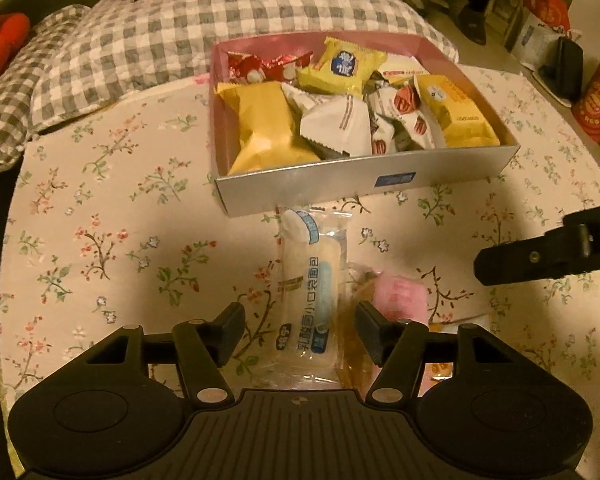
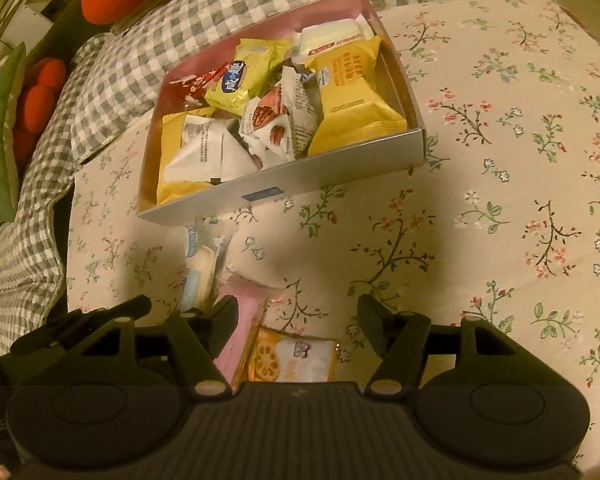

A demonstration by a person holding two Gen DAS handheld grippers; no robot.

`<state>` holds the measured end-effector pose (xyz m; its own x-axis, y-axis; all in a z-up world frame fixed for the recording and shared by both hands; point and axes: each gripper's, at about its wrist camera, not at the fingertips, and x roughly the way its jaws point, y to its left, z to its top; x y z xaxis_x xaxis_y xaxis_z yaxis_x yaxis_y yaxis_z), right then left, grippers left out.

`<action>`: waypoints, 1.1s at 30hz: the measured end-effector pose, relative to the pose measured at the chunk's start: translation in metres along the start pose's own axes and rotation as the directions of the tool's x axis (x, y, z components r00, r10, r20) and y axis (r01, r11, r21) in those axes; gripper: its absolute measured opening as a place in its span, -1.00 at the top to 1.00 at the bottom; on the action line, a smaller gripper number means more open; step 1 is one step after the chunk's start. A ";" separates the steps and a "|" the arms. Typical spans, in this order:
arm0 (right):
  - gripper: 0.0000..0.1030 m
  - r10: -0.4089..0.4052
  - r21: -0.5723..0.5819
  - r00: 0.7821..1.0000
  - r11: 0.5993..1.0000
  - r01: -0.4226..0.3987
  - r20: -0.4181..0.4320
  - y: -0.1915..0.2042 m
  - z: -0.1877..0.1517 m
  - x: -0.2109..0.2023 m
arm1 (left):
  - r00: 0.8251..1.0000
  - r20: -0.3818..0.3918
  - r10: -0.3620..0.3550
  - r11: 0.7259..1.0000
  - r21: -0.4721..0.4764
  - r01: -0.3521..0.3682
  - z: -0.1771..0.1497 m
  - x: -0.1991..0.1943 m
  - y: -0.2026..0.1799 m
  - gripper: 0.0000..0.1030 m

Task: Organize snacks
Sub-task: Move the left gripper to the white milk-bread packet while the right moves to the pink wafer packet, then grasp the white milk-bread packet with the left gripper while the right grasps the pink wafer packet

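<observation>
A silver box [image 1: 340, 184] full of wrapped snacks is sitting in the upper middle of the left wrist view, resting on a floral sheet [image 1: 100, 220] that is covering the bed. Just below the box's near wall, a clear-wrapped bread packet [image 1: 312, 292] with blue print is lying lengthwise toward the lower centre, and the left hand-held gripper [image 1: 300, 334] is hovering over its near end with its fingers standing apart on either side, the pads not pressing on it. A pink packet [image 1: 398, 294] is lying just right of the bread packet, partly behind the right finger. In the right wrist view the right hand-held gripper [image 2: 296, 324] is also standing open at the lower centre, nothing clamped between its fingers; the pink packet [image 2: 240, 320] is lying by its left finger and an orange biscuit packet [image 2: 292, 360] is showing at the bottom between the fingers. The box [image 2: 260, 196] is sitting at the upper left centre there, with a grey checked quilt [image 2: 100, 80] bunching behind it at the upper left.
</observation>
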<state>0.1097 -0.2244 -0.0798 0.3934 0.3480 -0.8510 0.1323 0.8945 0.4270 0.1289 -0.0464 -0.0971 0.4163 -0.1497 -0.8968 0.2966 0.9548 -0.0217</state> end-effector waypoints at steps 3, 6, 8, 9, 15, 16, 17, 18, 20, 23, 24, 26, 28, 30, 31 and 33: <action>-0.21 -0.004 -0.002 1.000 1.000 0.004 -0.001 0.001 0.000 0.001 | 1.000 -0.006 0.000 1.000 -0.004 0.000 0.001 0.006 0.000 -0.19; -0.22 -0.007 -0.004 1.000 1.000 0.007 -0.001 0.000 0.000 0.002 | 1.000 -0.010 0.004 1.000 -0.004 -0.004 0.002 0.010 0.000 -0.19; -0.22 -0.008 -0.005 1.000 1.000 0.008 -0.003 0.000 0.000 0.002 | 1.000 -0.011 0.009 1.000 -0.002 -0.009 0.003 0.012 0.000 -0.19; -0.22 -0.007 -0.005 1.000 1.000 0.007 -0.002 0.000 0.000 0.002 | 1.000 -0.011 0.011 1.000 0.001 -0.011 0.003 0.013 0.000 -0.19; -0.22 -0.007 -0.005 1.000 1.000 0.007 0.001 0.001 0.001 0.002 | 0.999 -0.019 0.031 0.999 0.015 -0.030 0.001 0.020 -0.001 -0.19; -0.22 -0.007 -0.004 1.000 1.000 0.007 0.002 0.001 0.001 0.002 | 0.999 -0.017 0.035 0.999 0.023 -0.034 0.000 0.020 -0.002 -0.19; -0.22 -0.008 -0.004 1.000 1.000 0.008 0.002 0.001 0.001 0.003 | 0.999 -0.015 0.036 0.999 0.030 -0.036 0.000 0.020 -0.002 -0.17; -0.22 -0.008 -0.005 1.000 1.000 0.008 0.001 0.002 0.001 0.003 | 0.999 -0.013 0.036 0.999 0.033 -0.036 0.000 0.020 -0.002 -0.16; -0.22 -0.007 -0.008 1.000 1.000 0.007 -0.001 0.002 0.000 0.003 | 0.999 -0.013 0.035 0.999 0.035 -0.034 0.000 0.020 -0.002 -0.15; -0.23 -0.005 -0.012 1.000 1.000 0.005 -0.002 0.003 0.000 0.004 | 1.000 -0.009 0.029 0.999 0.041 -0.029 -0.001 0.020 -0.002 -0.08; -0.23 -0.004 -0.013 1.000 1.000 0.004 -0.002 0.003 0.000 0.004 | 1.000 -0.008 0.027 0.999 0.045 -0.027 -0.001 0.020 -0.002 -0.05; -0.24 -0.002 -0.015 1.000 1.000 0.002 -0.002 0.003 0.000 0.004 | 1.000 -0.004 0.026 0.998 0.050 -0.026 -0.001 0.020 -0.002 0.05; -0.24 0.000 -0.016 1.000 1.000 0.000 -0.002 0.003 0.000 0.004 | 1.000 0.001 0.026 0.998 0.049 -0.026 -0.001 0.019 -0.002 0.18; -0.24 0.001 -0.015 1.000 1.000 -0.001 -0.002 0.003 0.001 0.004 | 1.000 0.001 0.024 0.999 0.042 -0.024 0.000 0.019 0.000 0.31; -0.25 0.002 -0.013 1.000 1.000 -0.002 0.000 0.003 0.001 0.003 | 1.000 0.000 0.023 0.999 0.038 -0.023 0.000 0.018 0.001 0.36; -0.26 0.001 -0.006 1.000 1.000 -0.001 0.004 0.001 0.002 0.003 | 1.000 0.000 0.020 0.999 0.032 -0.020 0.001 0.018 0.004 0.44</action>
<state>0.1123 -0.2228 -0.0809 0.3973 0.3481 -0.8491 0.1268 0.8956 0.4264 0.1381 -0.0454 -0.1126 0.4223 -0.1303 -0.8970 0.3150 0.9490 0.0105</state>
